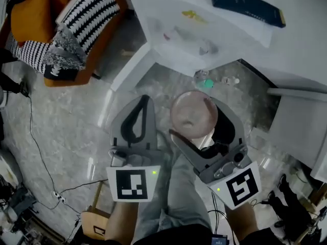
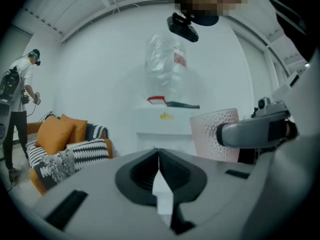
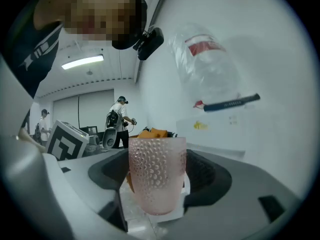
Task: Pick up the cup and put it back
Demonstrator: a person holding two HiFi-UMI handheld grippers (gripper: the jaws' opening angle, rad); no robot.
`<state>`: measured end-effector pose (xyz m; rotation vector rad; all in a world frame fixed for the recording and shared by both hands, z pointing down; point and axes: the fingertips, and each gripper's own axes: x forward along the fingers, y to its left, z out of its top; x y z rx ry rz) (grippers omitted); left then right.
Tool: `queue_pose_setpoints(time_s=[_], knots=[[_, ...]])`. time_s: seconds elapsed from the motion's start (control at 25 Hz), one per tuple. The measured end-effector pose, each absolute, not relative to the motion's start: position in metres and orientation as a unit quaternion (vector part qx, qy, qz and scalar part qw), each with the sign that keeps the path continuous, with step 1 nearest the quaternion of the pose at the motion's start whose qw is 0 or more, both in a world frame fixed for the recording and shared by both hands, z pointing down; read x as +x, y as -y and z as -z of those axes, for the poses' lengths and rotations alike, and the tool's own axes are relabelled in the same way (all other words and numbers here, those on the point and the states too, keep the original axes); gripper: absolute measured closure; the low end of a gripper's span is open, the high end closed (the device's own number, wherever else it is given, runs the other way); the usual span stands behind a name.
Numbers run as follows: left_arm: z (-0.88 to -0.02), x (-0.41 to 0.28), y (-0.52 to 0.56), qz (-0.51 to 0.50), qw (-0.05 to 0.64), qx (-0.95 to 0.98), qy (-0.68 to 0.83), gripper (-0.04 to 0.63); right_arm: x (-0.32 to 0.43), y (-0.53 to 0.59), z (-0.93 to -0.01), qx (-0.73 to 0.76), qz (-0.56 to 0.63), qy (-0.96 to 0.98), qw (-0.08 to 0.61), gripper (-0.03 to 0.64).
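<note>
Right, nearest first. In the head view both forearms are cut off by the bottom edge. The left marker cube point(image 1: 134, 184) and right marker cube point(image 1: 240, 186) cover the hands, so grip pose is hard to make out. The left forearm point(image 1: 121, 222) and right forearm point(image 1: 241, 219) reach fwd side by side, flanking grey-trousered legs point(image 1: 179, 198).

The left claw point(image 1: 144, 103) point(image 2: 158, 156) is pinched fully together, w/ nothing btwn the jaws. The right claw point(image 1: 198, 126) point(image 3: 157, 181) is clamped on the cup point(image 1: 193, 111) point(image 3: 157, 171) point(image 2: 212, 134). The cup is pink, translucent, dimpled and upright w/ its open mouth up, one jaw on each side of its wall. It hangs in the air over the marble floor point(image 1: 66, 116), near the white surface point(image 1: 286, 50) but not touching it. Its base can't be seen in the head view.

On the surface lies a dark, flat, book-like item point(image 1: 247, 5) w/ pale print along one edge, too small to read. A clear bottle-like shape point(image 2: 167, 66) point(image 3: 207, 66) w/ a red label is blurred in both gripper views, no text legible.

Far left is an orange cushion point(image 1: 36, 14) and a striped pillow point(image 1: 94, 11). A person point(image 2: 20, 99) stands in the bkgd of the left gripper view.
</note>
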<state>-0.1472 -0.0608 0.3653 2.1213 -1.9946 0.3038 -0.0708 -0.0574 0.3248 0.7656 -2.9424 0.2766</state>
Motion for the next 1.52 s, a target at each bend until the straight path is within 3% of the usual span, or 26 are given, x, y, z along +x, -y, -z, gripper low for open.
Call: queue_pose_setpoints(time_s=[0.44, 0.72, 1.12, 1.52], knots=[[-0.636, -0.134, 0.067, -0.113, 0.162, 0.735, 0.649, 0.583, -0.056, 0.066, -0.621, 0.257, -0.125, 0.951, 0.115, 0.258], [-0.770, -0.131, 0.109, -0.149, 0.103, 0.760, 0.625, 0.583, -0.059, 0.124, -0.760, 0.276, -0.105, 0.949, 0.111, 0.258], [-0.888, -0.136, 0.157, -0.094, 0.084, 0.772, 0.623, 0.583, -0.079, 0.172, -0.880, 0.296, -0.070, 0.949, 0.082, 0.258], [-0.921, -0.152, 0.170, -0.057, 0.080, 0.751, 0.653, 0.583, -0.072, 0.172, -0.917, 0.325, -0.046, 0.943, 0.057, 0.258]])
